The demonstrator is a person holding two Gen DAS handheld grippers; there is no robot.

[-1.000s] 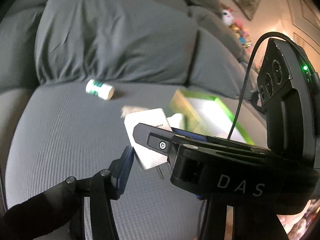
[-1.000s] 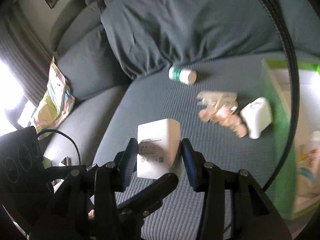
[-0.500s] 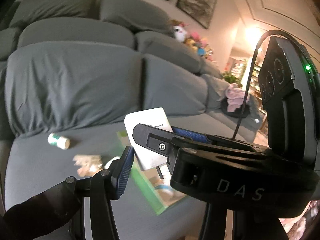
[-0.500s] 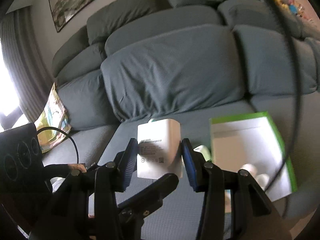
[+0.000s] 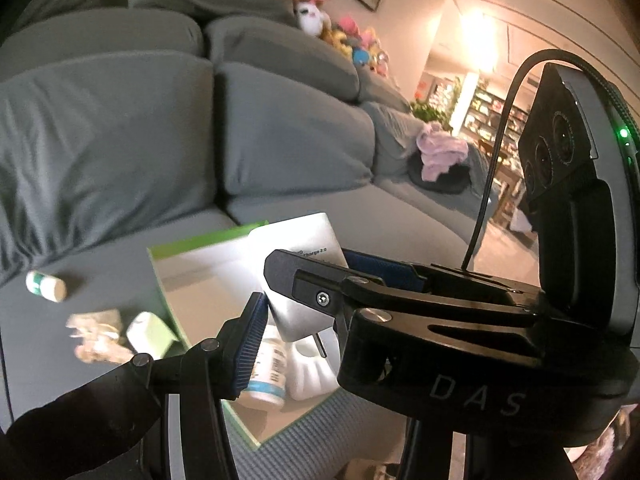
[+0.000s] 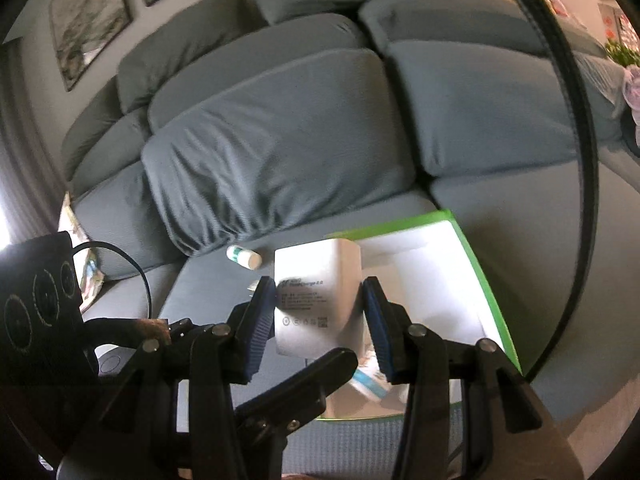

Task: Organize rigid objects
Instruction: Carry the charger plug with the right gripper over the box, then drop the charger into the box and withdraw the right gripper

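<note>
Both views have swung since the earlier frames, from looking down at the sofa seat to facing the back cushions, so the green-edged box now sits right under the carried charger. From the left wrist, the white charger (image 5: 298,248) is seen edge-on above the green-edged box (image 5: 208,240), its metal prongs pointing down toward a white bottle with a blue band (image 5: 266,372) that lies inside. The right gripper (image 5: 320,312) crosses this view and is closed on the charger; of the left gripper only one blue-padded finger (image 5: 250,344) shows, so whether its jaws are wide or narrow I cannot tell. A green-and-white bottle (image 5: 45,286) lies on the grey sofa seat (image 5: 100,264), well apart from the box. From the right wrist, the charger (image 6: 316,296) is pinched by its two flat sides between the blue pads (image 6: 262,320), with the box (image 6: 476,264) open just beyond it. It looks like a light, stiff, smooth plastic block; the flat faces are the right hold, and the prongs should stay clear of the bottle.
</note>
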